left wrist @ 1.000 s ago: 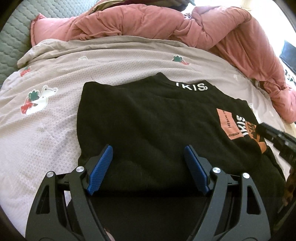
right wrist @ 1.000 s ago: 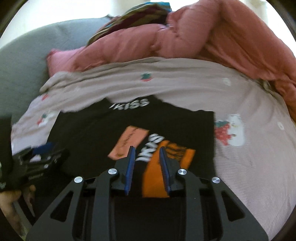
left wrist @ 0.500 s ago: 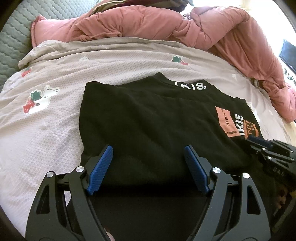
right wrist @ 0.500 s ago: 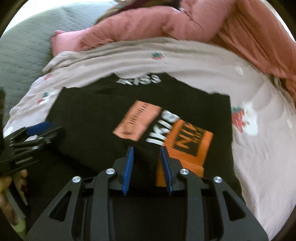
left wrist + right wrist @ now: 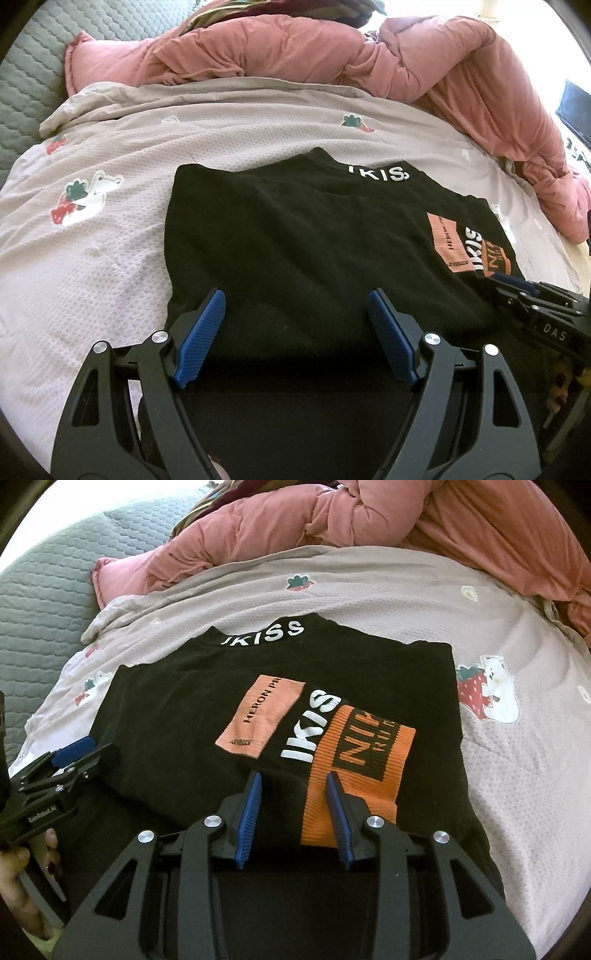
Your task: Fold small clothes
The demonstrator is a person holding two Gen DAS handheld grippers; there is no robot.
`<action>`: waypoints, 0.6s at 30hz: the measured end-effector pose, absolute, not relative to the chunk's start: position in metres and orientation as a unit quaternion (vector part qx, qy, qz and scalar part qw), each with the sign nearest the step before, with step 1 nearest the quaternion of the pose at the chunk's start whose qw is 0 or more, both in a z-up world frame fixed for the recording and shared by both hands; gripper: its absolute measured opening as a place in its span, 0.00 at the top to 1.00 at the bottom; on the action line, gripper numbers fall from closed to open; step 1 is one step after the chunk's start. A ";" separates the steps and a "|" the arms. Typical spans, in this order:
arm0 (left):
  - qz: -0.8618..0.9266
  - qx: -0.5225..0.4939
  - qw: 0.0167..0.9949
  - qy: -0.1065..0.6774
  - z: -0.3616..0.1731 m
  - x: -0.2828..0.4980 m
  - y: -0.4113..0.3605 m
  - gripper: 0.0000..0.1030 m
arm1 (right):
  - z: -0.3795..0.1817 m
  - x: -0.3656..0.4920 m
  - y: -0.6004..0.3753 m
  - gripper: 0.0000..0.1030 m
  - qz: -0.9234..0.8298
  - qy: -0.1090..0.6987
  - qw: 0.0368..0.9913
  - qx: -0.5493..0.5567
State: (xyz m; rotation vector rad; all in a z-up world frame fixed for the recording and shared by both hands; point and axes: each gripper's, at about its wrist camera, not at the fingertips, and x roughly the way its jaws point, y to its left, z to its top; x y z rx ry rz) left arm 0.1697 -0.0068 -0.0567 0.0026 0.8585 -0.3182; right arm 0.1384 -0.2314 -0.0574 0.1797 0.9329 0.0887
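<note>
since a second ago the right gripper (image 5: 293,805) has pulled back toward the near hem of the black shirt (image 5: 177,716) lying folded on the bedspread (image 5: 110,240), its jaws narrow and empty, left gripper (image 5: 295,328) gaping wide, so both should probably pinch that hem evenly.

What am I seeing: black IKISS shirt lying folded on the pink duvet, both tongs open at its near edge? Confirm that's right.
One detail is off. The black IKISS shirt lies on the beige strawberry-print sheet, not on the pink duvet, which is bunched up beyond it, as the right wrist view shows. The rest holds: left tongs and right tongs are open at its near edge.
</note>
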 end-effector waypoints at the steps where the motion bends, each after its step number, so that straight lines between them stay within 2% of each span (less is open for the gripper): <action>1: -0.154 0.001 0.897 0.414 -0.056 0.169 -0.007 0.30 | -0.057 0.138 -0.232 0.66 0.043 0.449 0.888 0.086; 4: -0.157 -0.009 0.898 0.411 -0.052 0.165 -0.001 0.30 | -0.054 0.135 -0.233 0.66 0.044 0.447 0.889 0.087; 11: -0.158 -0.020 0.899 0.408 -0.046 0.161 0.004 0.30 | -0.048 0.128 -0.234 0.56 0.047 0.441 0.892 0.087; 16: -0.155 -0.023 0.904 0.399 -0.039 0.157 0.009 0.30 | -0.044 0.125 -0.235 0.54 0.044 0.438 0.893 0.087; 18: -0.152 -0.027 0.906 0.394 -0.036 0.156 0.013 0.30 | -0.043 0.123 -0.235 0.46 0.043 0.436 0.895 0.088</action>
